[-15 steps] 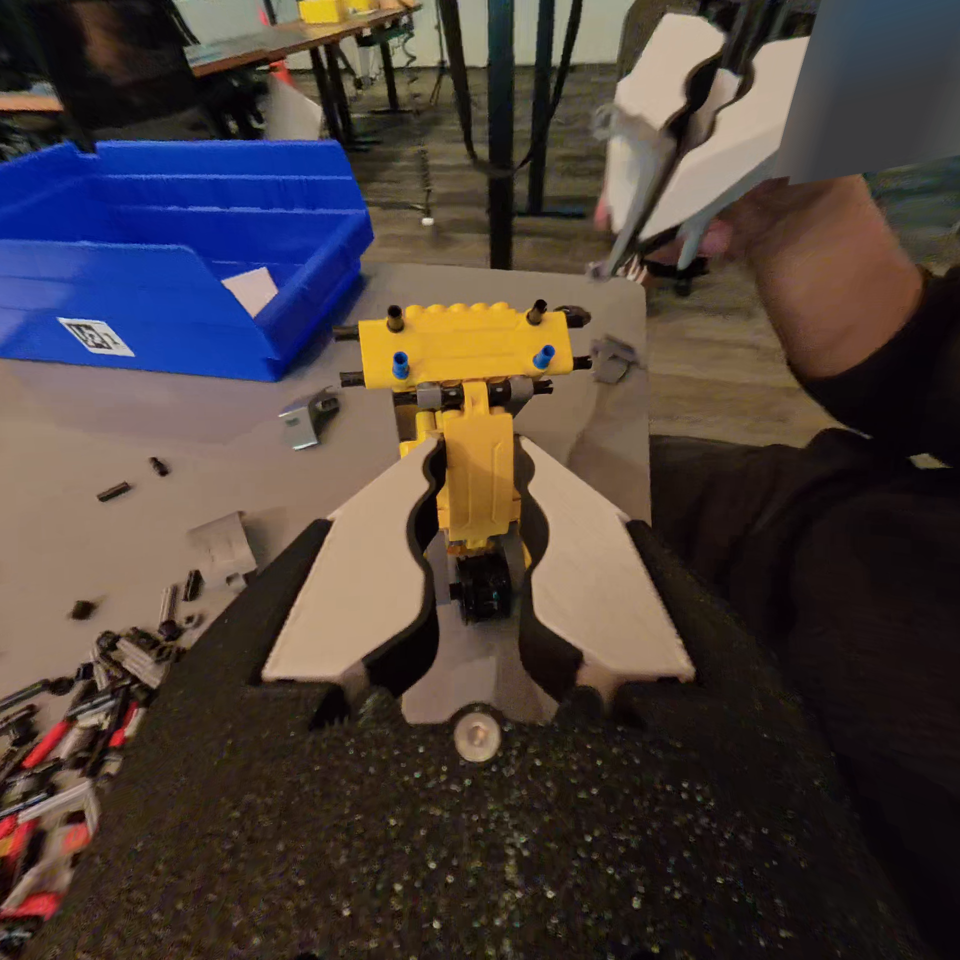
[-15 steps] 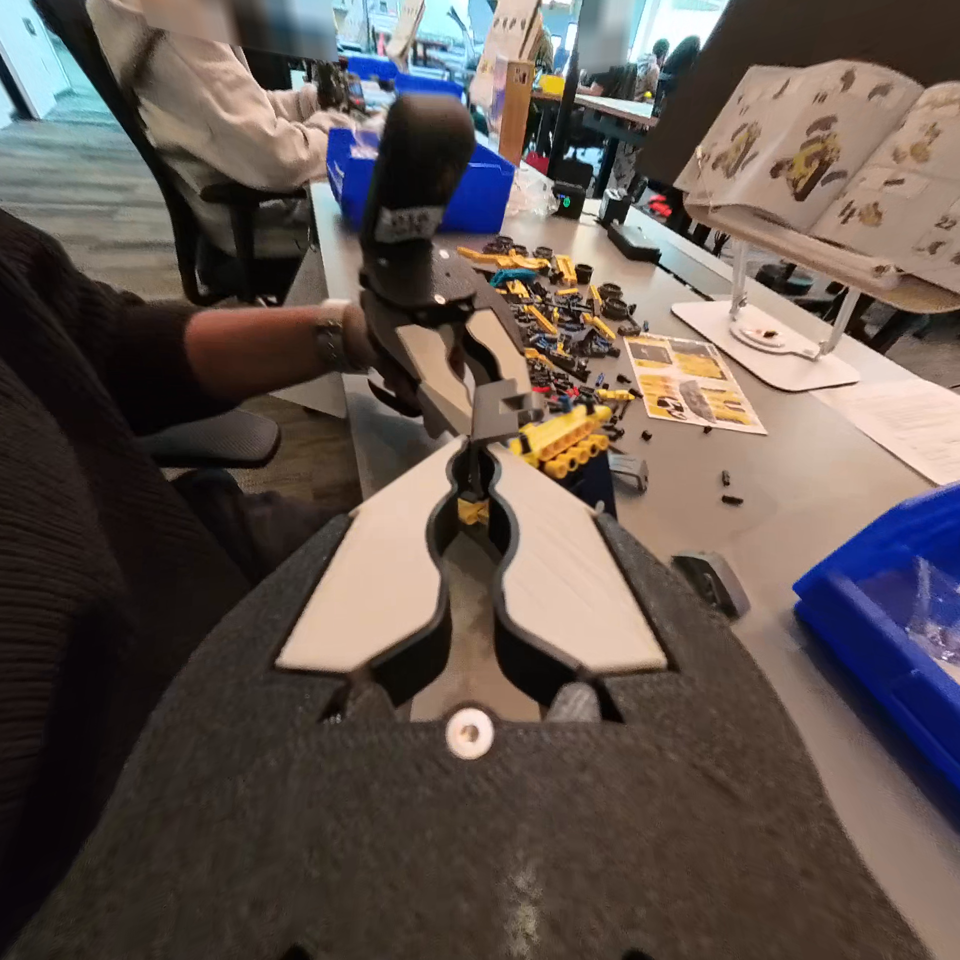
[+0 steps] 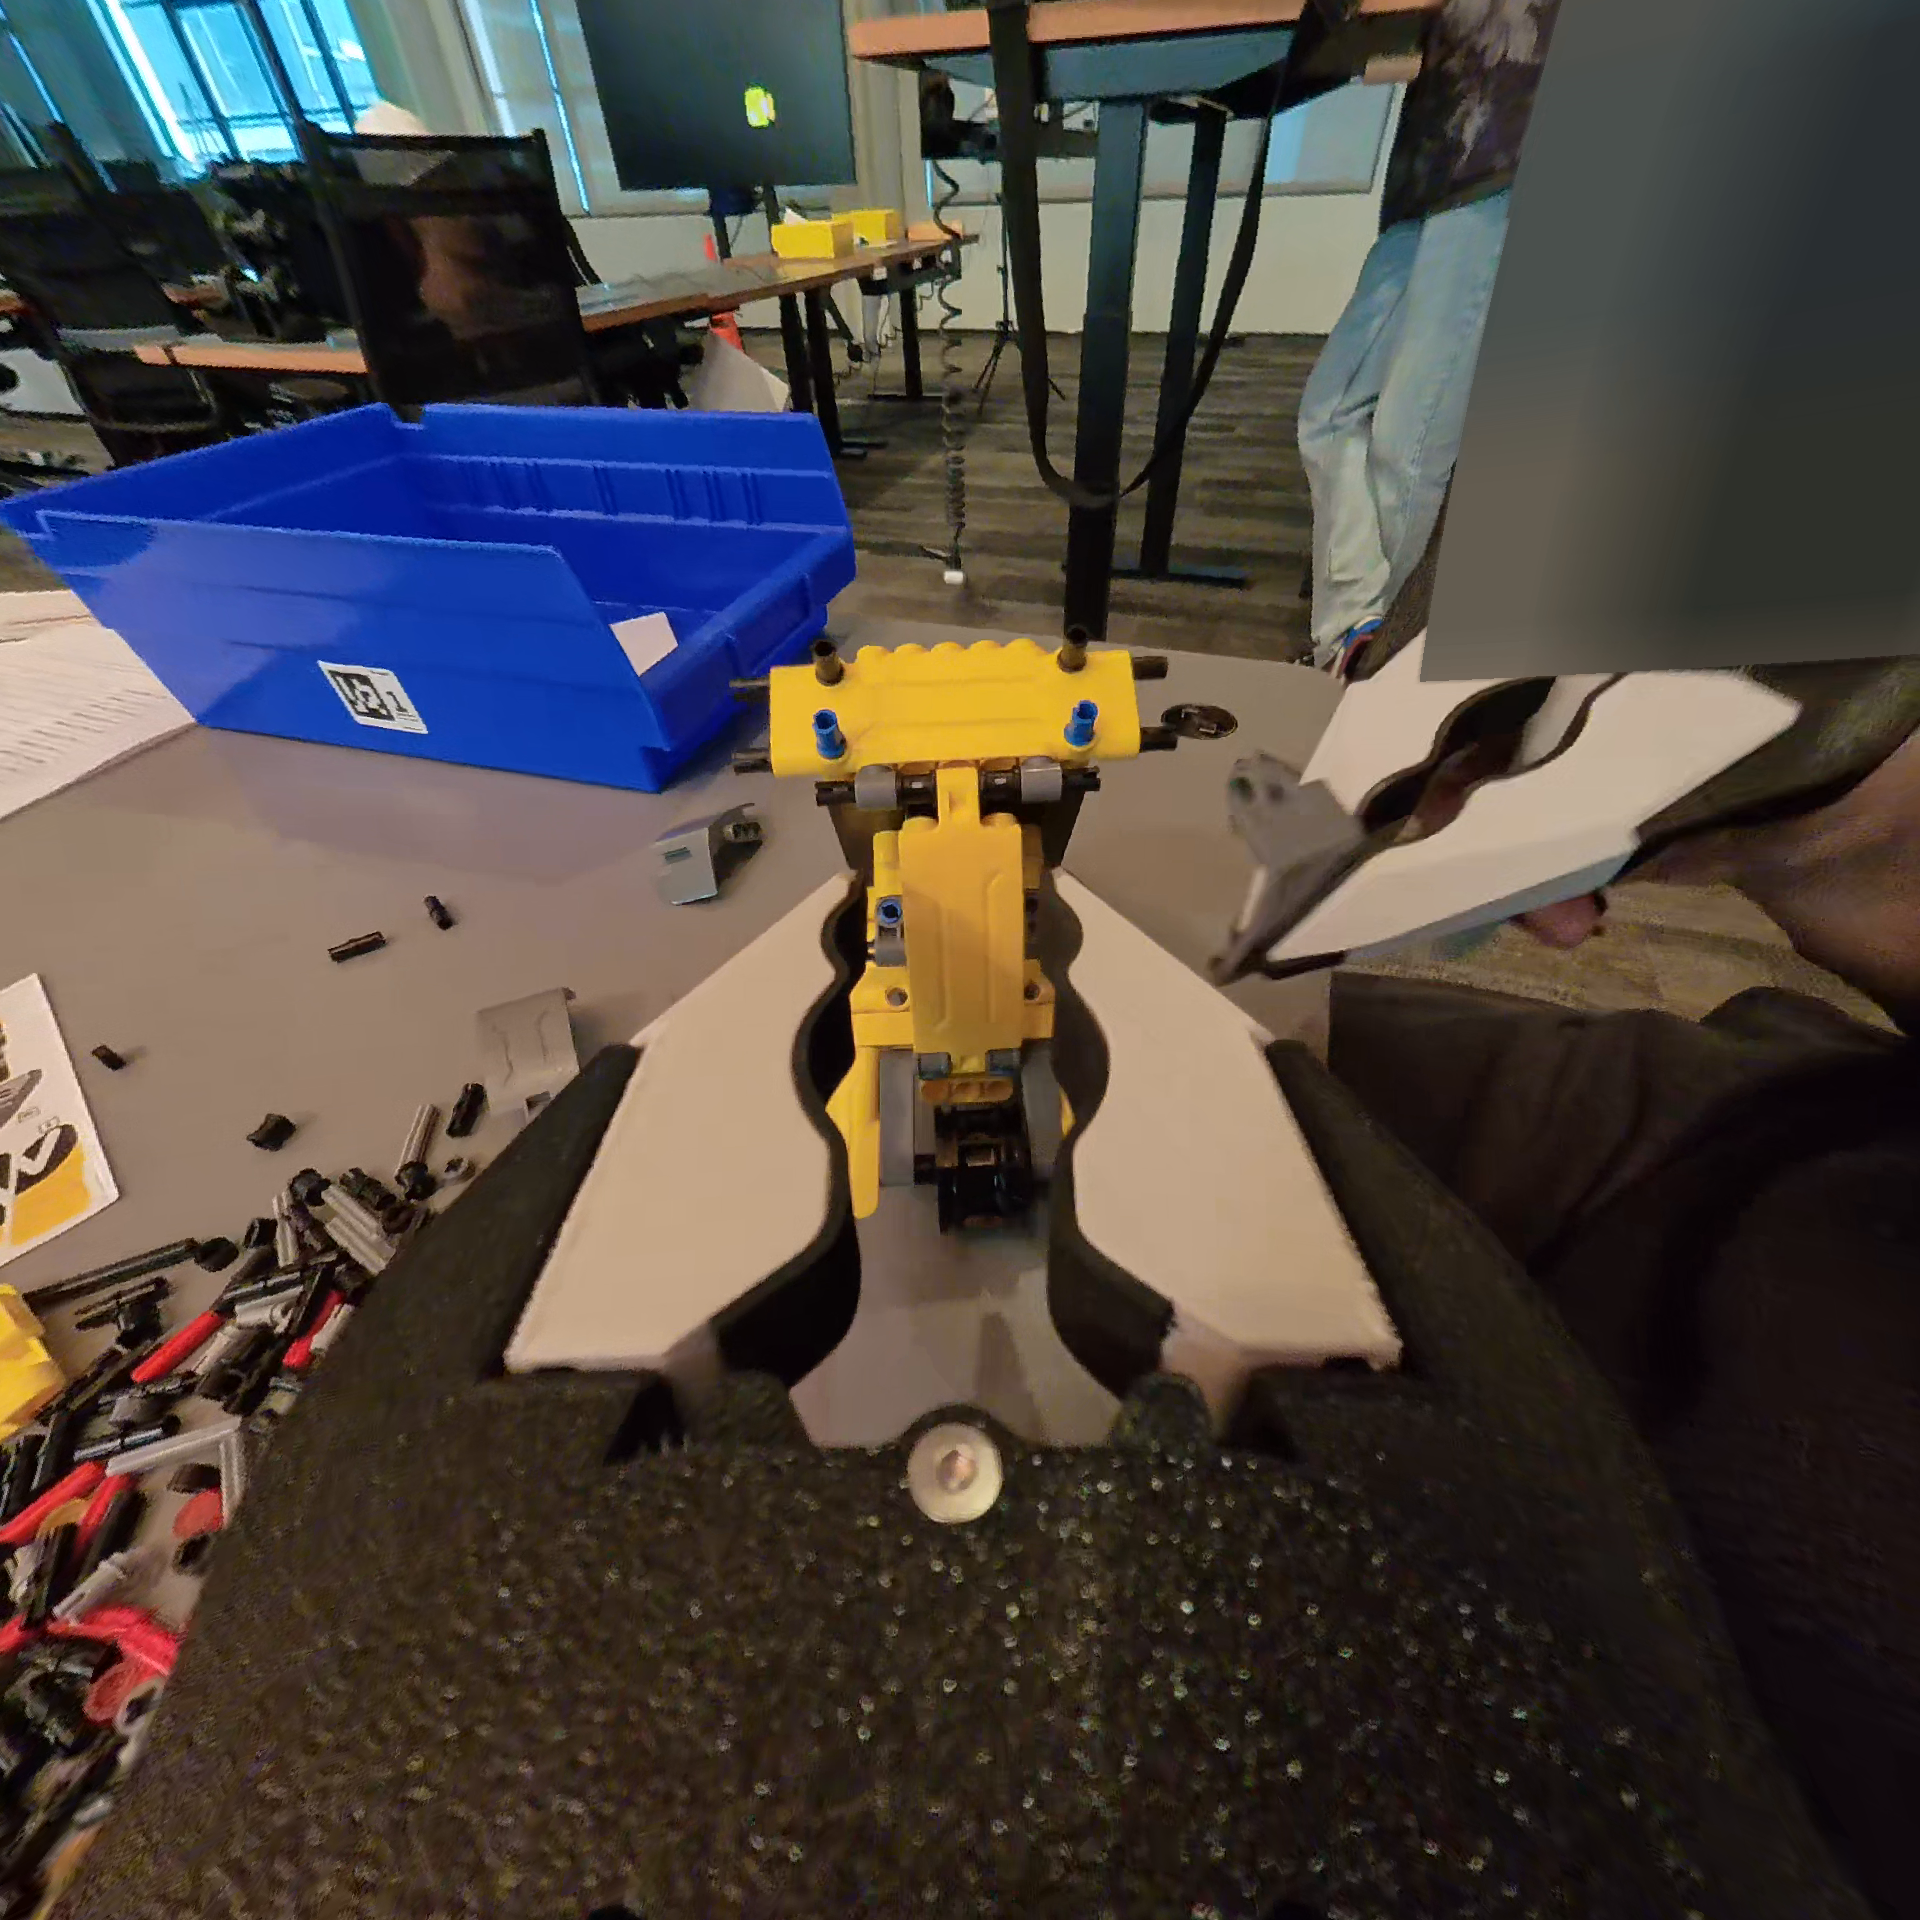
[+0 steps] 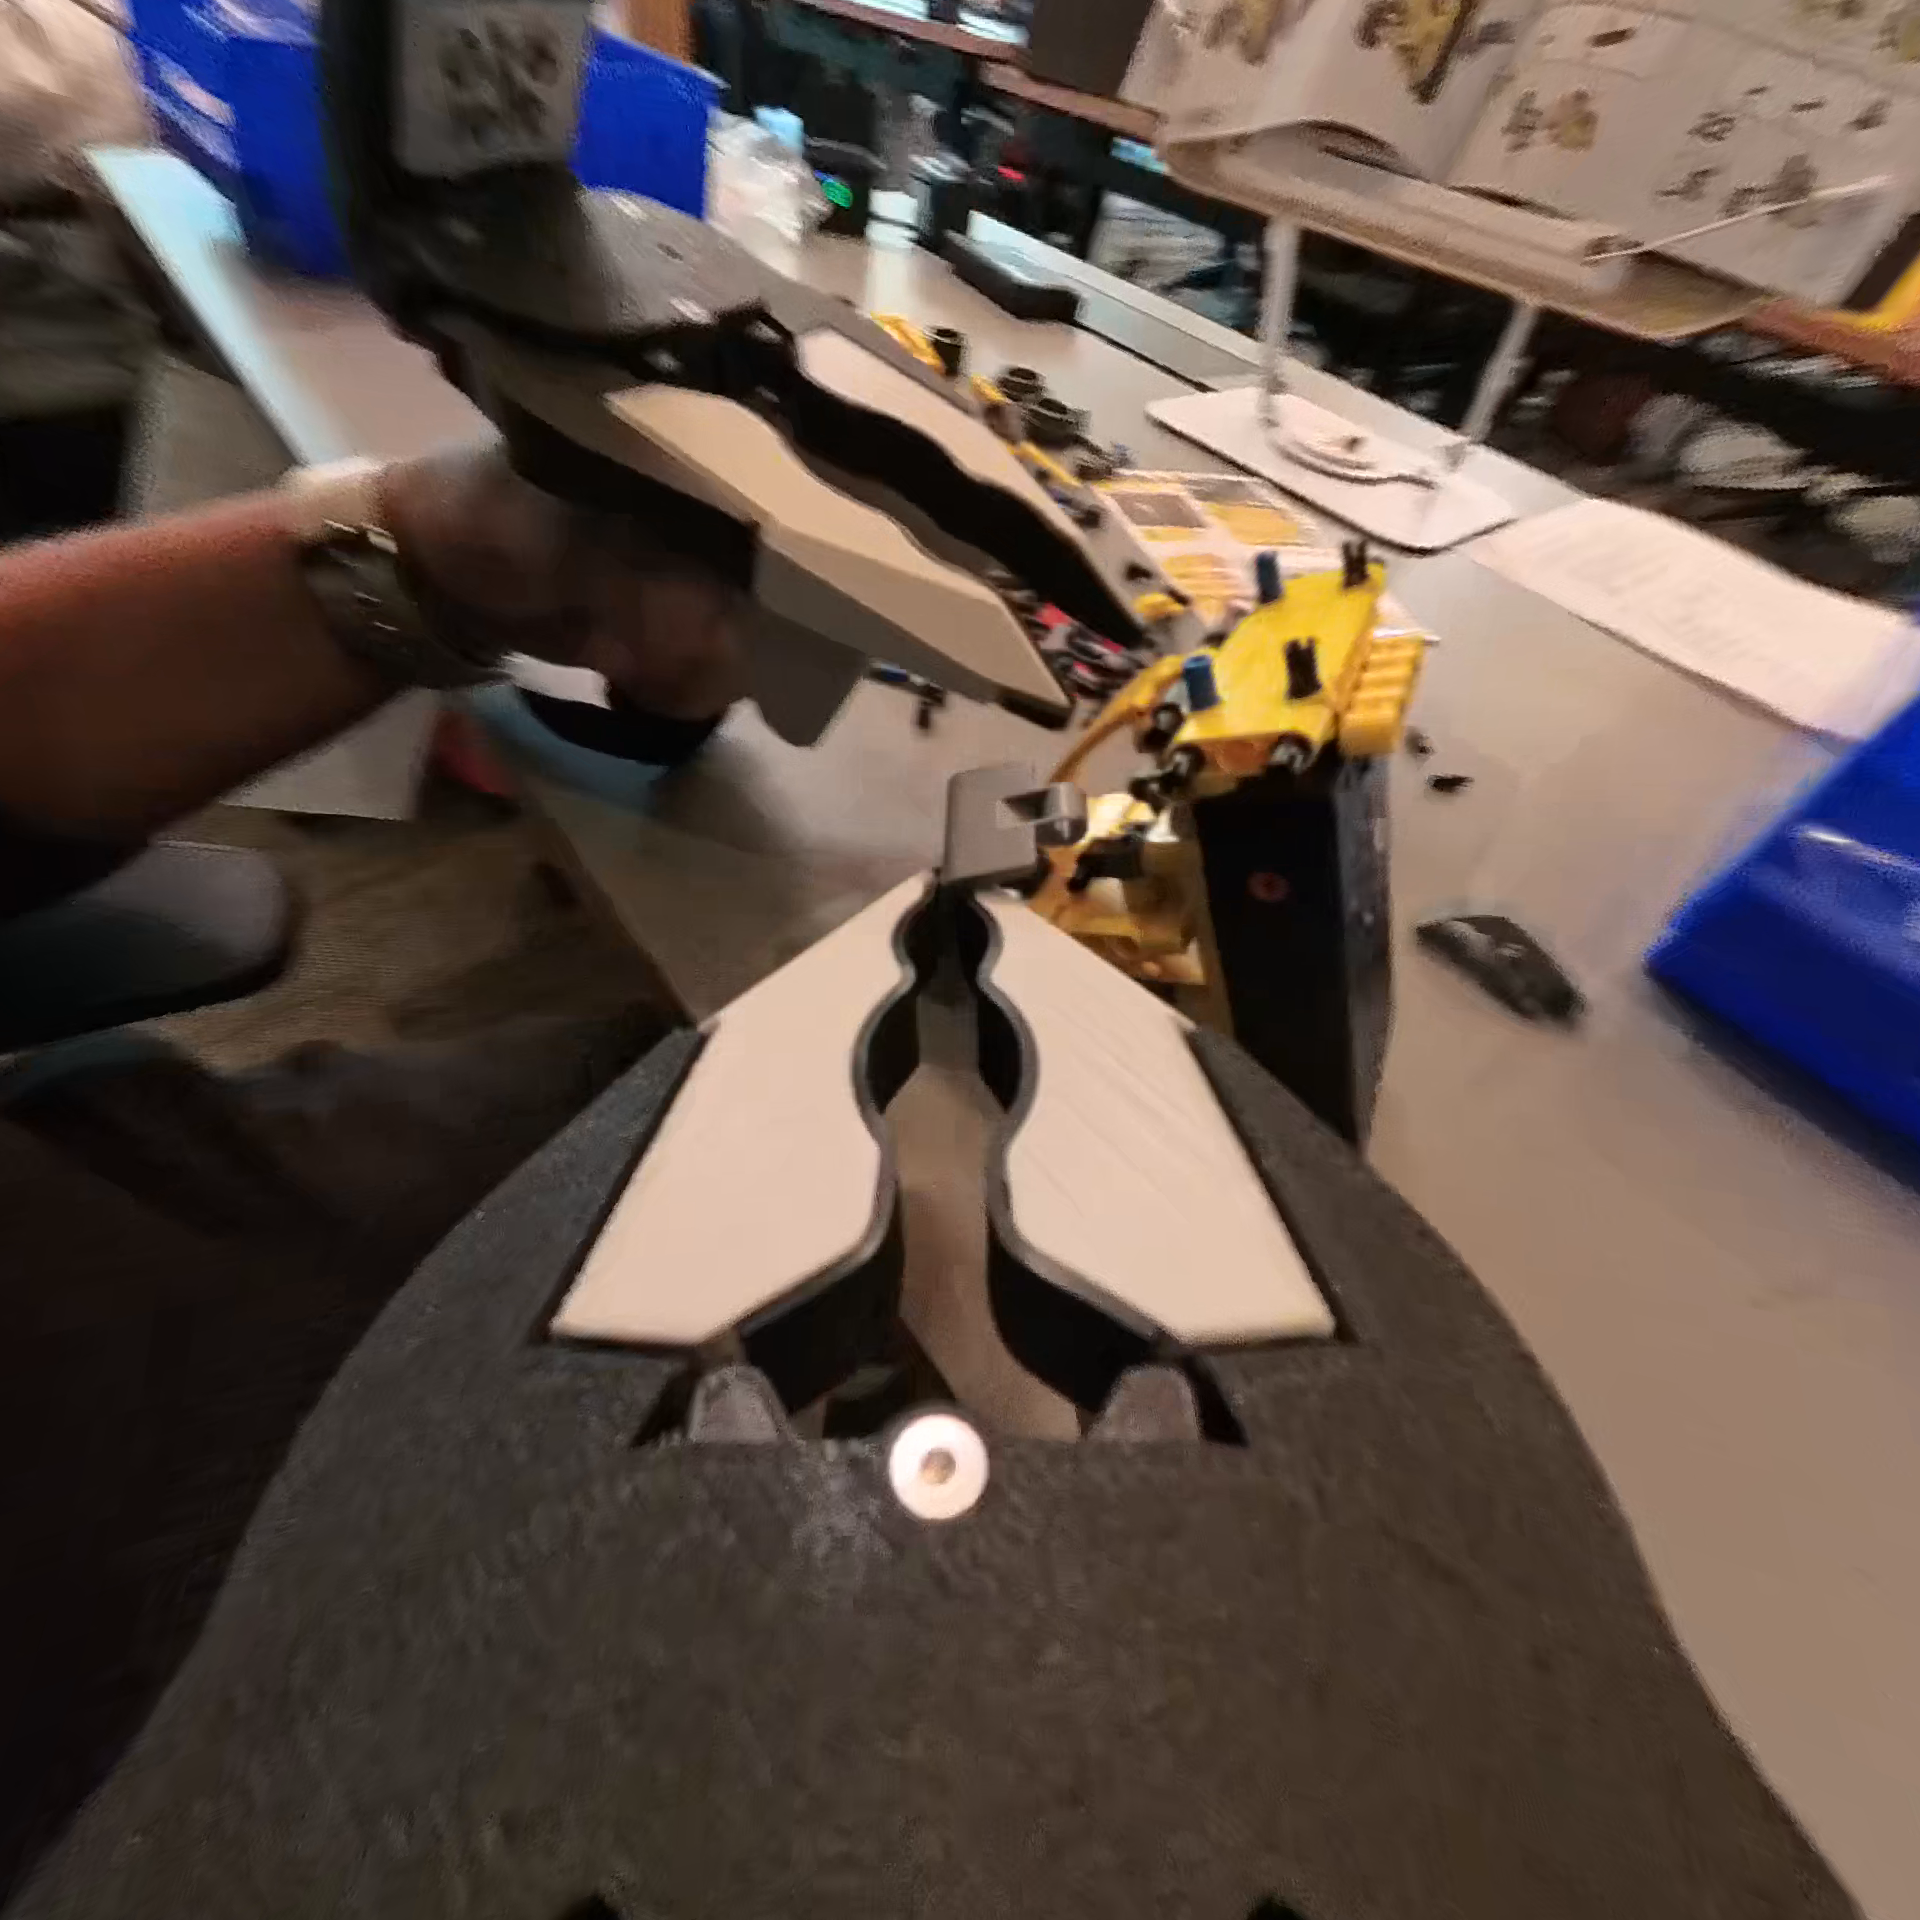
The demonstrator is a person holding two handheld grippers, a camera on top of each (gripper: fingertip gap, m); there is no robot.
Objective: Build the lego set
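I am gripping a yellow brick-built vehicle model (image 3: pixel 961 935) with my left gripper (image 3: pixel 951 894), the two pale fingers closed against the sides of its narrow yellow body so that its wide yellow front block with blue and black pins is sticking out past my fingertips. A black wheel on the model is sitting between my fingers, close to the palm. The model is hanging over the near edge of the grey table (image 3: pixel 260 831).

With my right gripper (image 4: pixel 951 894) I am pinching a small grey angled panel piece (image 4: pixel 997 826) at the very fingertips, the fingers drawn almost together on it. The piece is hovering just beside the model's right side, not touching it as far as I can tell; the right wrist view is blurred.

On the table to the left, a blue plastic bin (image 3: pixel 436 603) is standing well behind the model, with a white tag on its front wall. A loose grey piece (image 3: pixel 701 857) is lying between bin and model, and a scatter of black, grey and red pins and axles (image 3: pixel 208 1340) is spreading at the lower left beside a printed leaflet (image 3: pixel 42 1143). An open instruction booklet (image 4: pixel 1507 135) is resting on a stand across the table.
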